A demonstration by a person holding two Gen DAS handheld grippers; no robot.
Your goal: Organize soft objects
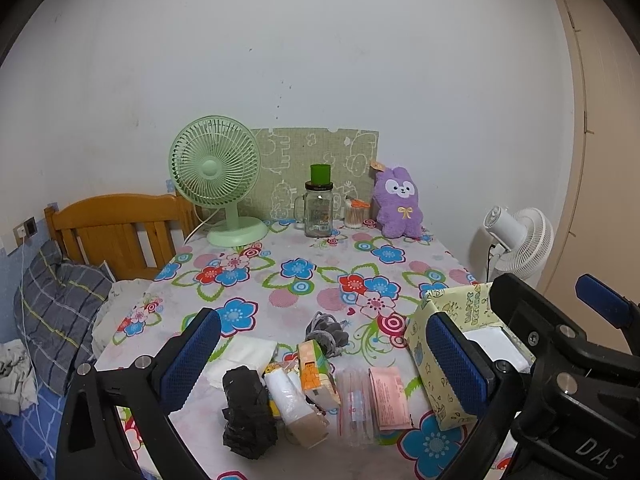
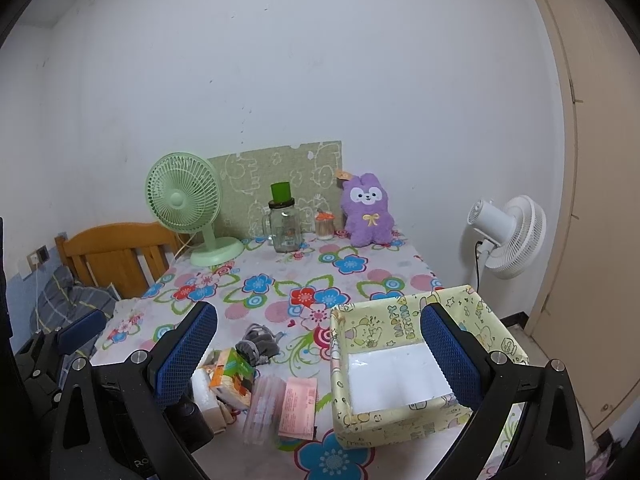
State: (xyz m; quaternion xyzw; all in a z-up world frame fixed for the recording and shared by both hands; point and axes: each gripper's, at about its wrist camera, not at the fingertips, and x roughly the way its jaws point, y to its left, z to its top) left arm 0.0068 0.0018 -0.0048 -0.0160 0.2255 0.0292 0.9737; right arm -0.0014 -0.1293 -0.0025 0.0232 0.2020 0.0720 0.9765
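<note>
Left wrist view: your left gripper point(image 1: 320, 354) is wide open, holding nothing, hovering over the pile left of the box point(image 1: 448, 364). The black wad point(image 1: 248, 412), tissue pack point(image 1: 318, 372), pink packet point(image 1: 390, 398) and grey cloth point(image 1: 326, 330) all lie loose on the table point(image 1: 304, 272).

Right wrist view: your right gripper point(image 2: 320, 354) is also wide open and empty, above the box's point(image 2: 376, 332) near left corner. The box looks empty. So you're at the start. Next, drop onto one soft item, close, and carry it right into the box.

I hold my left gripper point(image 1: 324, 354) and right gripper point(image 2: 320, 350) side by side above the table point(image 1: 280, 280), jaws spread wide, gripping nothing.
</note>
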